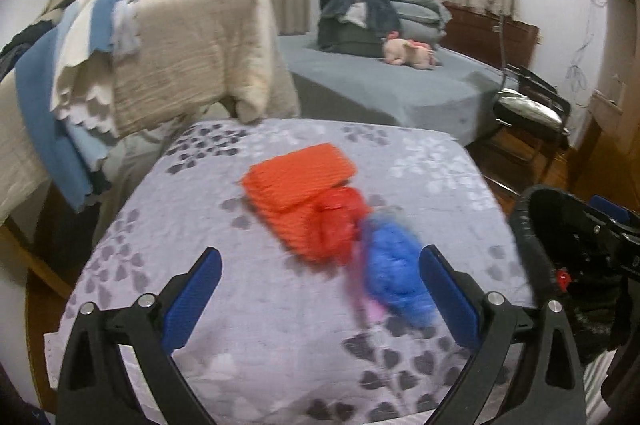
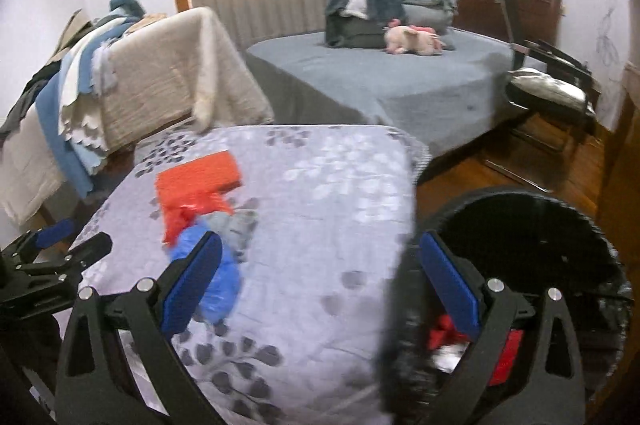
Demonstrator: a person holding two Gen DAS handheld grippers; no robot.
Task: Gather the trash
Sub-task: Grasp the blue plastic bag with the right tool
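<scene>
Blue-padded left claw [image 1: 320, 289] (spread) above bedcover [image 1: 256, 305]

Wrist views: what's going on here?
A person with two handheld tongs is collecting trash off a floral-covered surface. Both the left tongs and the right tongs are open and empty. A blue wad, a red wad and an orange pad remain. The black bin already holds red scraps.

Left gripper [image 1: 320, 289]: black angular linkage arms carrying flat, ribbed blue pads [image 1: 192, 301]. Silver round screws [image 1: 146, 301] mark the pivots. Right gripper [image 2: 320, 285]: identical black frame and blue pads.
</scene>
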